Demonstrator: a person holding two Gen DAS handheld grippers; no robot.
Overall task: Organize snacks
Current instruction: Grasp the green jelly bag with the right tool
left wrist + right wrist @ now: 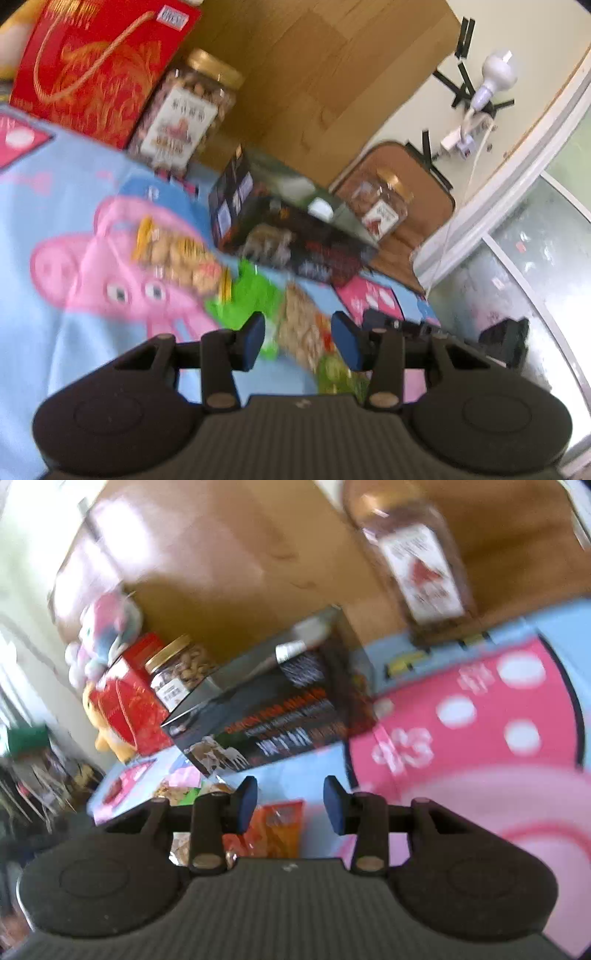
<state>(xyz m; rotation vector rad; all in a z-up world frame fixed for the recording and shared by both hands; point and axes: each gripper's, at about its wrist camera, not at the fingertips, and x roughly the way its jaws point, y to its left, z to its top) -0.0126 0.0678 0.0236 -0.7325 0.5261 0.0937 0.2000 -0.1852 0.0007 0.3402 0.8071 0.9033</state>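
Note:
In the left wrist view my left gripper (298,339) is open and empty above a green snack bag (295,325) on a cartoon pig bedsheet (55,314). A clear pack of biscuits (177,254) lies further left. A black snack box (280,229) lies beyond, flanked by a gold-lidded nut jar (184,114) and a second jar (384,206). A red gift box (96,70) stands at the back left. In the right wrist view my right gripper (290,805) is open and empty above an orange snack bag (277,827), facing the black box (273,716).
A wooden headboard (314,74) runs behind the snacks. A brown chair (406,166), a wall with a bulb and cables (487,85) and a glass door (535,258) are at the right. Plush toys (107,635) sit beside the red box (129,705).

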